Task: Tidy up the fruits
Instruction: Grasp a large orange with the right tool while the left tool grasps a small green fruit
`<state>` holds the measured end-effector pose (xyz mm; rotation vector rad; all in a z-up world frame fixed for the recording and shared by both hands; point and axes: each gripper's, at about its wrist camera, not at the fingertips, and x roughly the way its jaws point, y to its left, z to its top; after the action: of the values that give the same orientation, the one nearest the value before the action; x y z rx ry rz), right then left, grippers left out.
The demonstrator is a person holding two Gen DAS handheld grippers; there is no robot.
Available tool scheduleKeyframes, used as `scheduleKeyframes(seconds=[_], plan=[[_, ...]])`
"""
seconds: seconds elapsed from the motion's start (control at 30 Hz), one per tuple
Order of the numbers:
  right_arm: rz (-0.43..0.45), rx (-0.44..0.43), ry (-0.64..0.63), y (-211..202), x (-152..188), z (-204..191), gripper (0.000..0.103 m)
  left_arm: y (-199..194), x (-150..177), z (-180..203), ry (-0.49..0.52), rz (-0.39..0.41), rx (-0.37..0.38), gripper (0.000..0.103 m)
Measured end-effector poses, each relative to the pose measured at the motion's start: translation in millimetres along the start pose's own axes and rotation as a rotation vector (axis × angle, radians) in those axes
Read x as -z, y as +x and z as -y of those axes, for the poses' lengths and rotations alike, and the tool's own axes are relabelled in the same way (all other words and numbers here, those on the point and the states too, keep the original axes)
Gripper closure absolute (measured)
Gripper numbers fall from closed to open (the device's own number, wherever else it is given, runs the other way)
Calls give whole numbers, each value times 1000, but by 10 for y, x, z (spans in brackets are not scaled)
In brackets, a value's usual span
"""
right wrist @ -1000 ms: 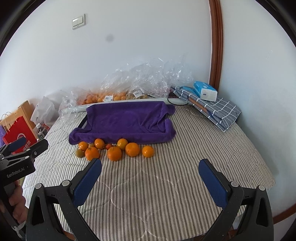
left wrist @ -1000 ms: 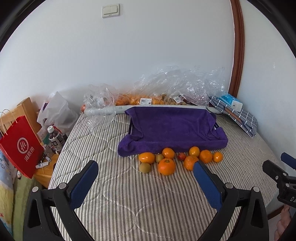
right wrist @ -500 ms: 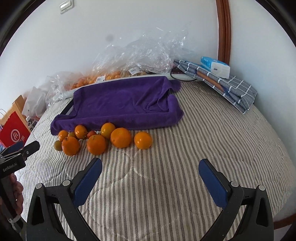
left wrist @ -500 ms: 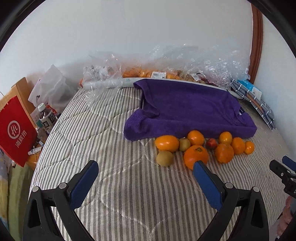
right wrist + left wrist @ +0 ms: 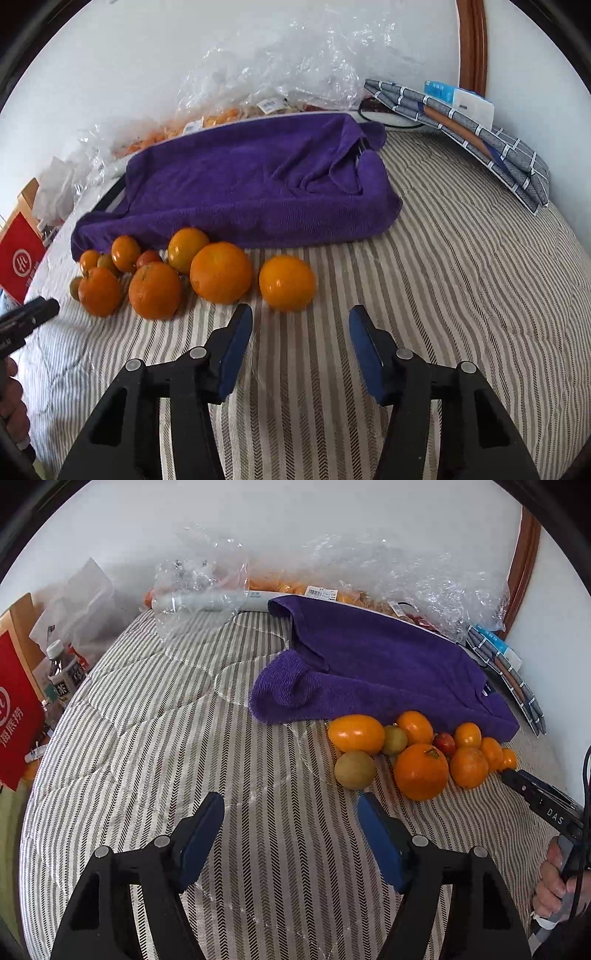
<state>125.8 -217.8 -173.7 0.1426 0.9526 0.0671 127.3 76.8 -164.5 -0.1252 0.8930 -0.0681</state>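
I hold the left gripper (image 5: 291, 812) and right gripper (image 5: 301, 325) before the round orange fruits (image 5: 221, 272), jaws just narrowed yet empty, presized for grasping.

A fuzzy purple terry-cloth towel (image 5: 251, 192) lies on the quilted, striped woven bed cover (image 5: 461, 295). The round orange fruits (image 5: 221, 273) have glossy, finely dimpled skin. Behind them sit crinkled clear plastic bags (image 5: 406, 576), shiny. At the edge stands a red paper bag (image 5: 14, 709), matt.
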Motion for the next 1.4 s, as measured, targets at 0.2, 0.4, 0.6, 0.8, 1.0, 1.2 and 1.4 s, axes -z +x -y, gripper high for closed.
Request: scheduleKeyframes(seconds=[0.2,0.4,0.6,0.8,1.0,1.2,1.4], plan=[[-14,13,-32,141,-95,-13,50,32,-3,115,46,14,35,32],[-11,38,-72,198,-86,-75,65,96,-38,201,38,13,85,32],[-7,31,-63,169,-60,-28,70,258,-143,265,38,-15,81,46],[-10,28,-54,122,-3,2,70,294,-126,339,67,17,36,61],[-3,14,-52,109,5,11,70,285,-118,272,37,19,136,75],[57,-36,-27,-12,39,70,70,141,-83,205,-6,94,154,75],[72,-5,3,-89,72,137,70,47,-79,210,-3,139,143,75]])
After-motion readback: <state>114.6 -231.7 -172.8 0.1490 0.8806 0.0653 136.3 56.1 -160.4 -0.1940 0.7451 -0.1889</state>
